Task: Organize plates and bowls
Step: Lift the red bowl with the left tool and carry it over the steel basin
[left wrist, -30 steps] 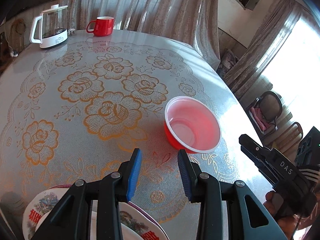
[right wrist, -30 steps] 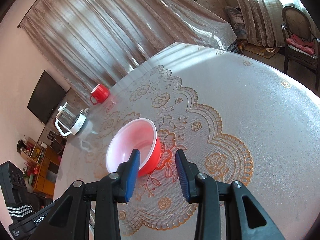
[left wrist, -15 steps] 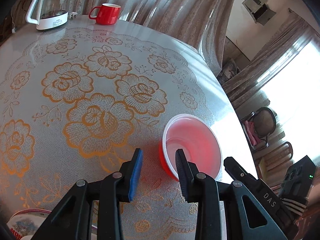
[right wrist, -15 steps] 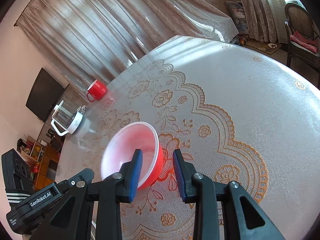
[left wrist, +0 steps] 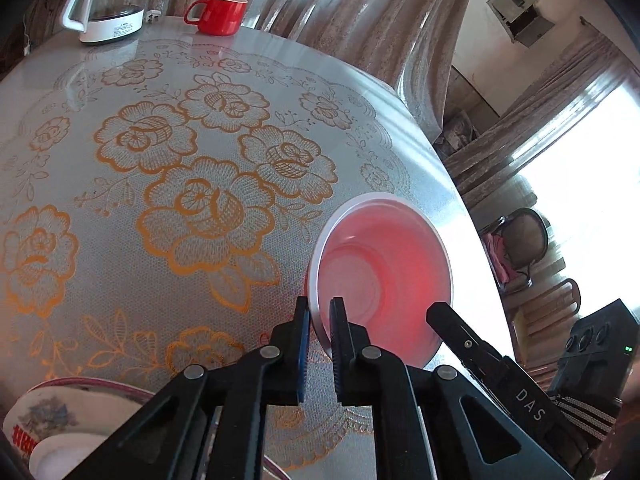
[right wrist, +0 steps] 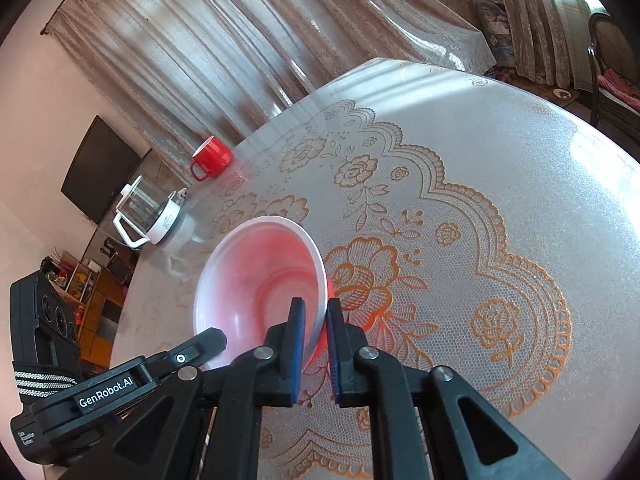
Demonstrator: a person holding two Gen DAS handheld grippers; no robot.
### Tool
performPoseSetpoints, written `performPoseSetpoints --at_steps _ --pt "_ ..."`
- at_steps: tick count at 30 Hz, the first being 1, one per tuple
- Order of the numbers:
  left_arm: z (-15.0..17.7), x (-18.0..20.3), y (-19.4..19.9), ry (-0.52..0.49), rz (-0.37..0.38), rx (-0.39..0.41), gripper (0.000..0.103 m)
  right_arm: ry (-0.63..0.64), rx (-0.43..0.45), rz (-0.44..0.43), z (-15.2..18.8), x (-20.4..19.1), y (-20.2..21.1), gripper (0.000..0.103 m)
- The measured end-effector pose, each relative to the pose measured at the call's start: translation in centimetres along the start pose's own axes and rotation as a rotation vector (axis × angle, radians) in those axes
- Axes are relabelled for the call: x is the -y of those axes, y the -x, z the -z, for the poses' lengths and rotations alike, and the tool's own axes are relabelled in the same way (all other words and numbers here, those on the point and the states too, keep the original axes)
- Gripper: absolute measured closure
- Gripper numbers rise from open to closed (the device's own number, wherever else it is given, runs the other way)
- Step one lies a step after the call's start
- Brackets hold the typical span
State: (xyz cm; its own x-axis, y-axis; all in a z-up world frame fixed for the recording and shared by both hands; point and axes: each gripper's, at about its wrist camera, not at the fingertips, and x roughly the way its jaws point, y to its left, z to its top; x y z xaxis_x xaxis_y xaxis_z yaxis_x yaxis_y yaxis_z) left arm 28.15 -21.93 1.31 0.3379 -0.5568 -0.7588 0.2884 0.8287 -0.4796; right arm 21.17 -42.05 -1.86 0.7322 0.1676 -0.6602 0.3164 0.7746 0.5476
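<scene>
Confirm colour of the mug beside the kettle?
Red mug, plain; clearest in the left wrist view.

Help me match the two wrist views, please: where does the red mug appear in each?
Left wrist view: red mug at top, left of centre, right of the kettle.
Right wrist view: red mug at left of centre, above the kettle.
Shared landmark: the kettle beside it.

Home living room, curtains (right wrist: 224,52), television (right wrist: 102,168), kettle (left wrist: 106,2), lace-clothed table (left wrist: 160,160)
</scene>
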Motion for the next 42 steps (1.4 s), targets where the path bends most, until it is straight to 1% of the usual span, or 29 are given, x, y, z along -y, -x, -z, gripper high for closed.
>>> performPoseSetpoints --at_steps 6,11,13,15,22,27,36,42 --pt "1.4 -1.5 3.7 0.032 -0.029 0.053 0.094 0.018 -0.015 -0.043 1.6 -2.3 0.5 0.093" --pt "2.5 -2.9 7.2 0.030 -0.054 0.117 0.094 0.050 -0.016 -0.089 2.8 -4.9 1.2 0.093" --pt "3.1 -3.6 8.5 0.025 -0.080 0.147 0.094 0.060 -0.014 -0.111 3.3 -6.0 1.4 0.093" --pt "3.5 -4.5 9.7 0.024 -0.104 0.168 0.094 0.070 -0.022 -0.135 3.9 -7.3 1.4 0.093" --pt "5.1 -8.3 13.7 0.066 -0.140 0.231 0.094 0.139 -0.053 -0.193 5.9 -12.1 0.8 0.093" --pt "6.4 -10.6 16.3 0.098 -0.154 0.264 0.094 0.190 -0.077 -0.226 7.3 -15.3 0.4 0.093" --pt "8.9 -13.9 20.0 0.153 -0.163 0.307 0.094 0.278 -0.122 -0.262 10.1 -19.3 0.1 0.093" --pt "10.7 -15.7 22.3 0.149 -0.189 0.341 0.094 0.332 -0.169 -0.288 12.5 -21.5 0.1 0.093"
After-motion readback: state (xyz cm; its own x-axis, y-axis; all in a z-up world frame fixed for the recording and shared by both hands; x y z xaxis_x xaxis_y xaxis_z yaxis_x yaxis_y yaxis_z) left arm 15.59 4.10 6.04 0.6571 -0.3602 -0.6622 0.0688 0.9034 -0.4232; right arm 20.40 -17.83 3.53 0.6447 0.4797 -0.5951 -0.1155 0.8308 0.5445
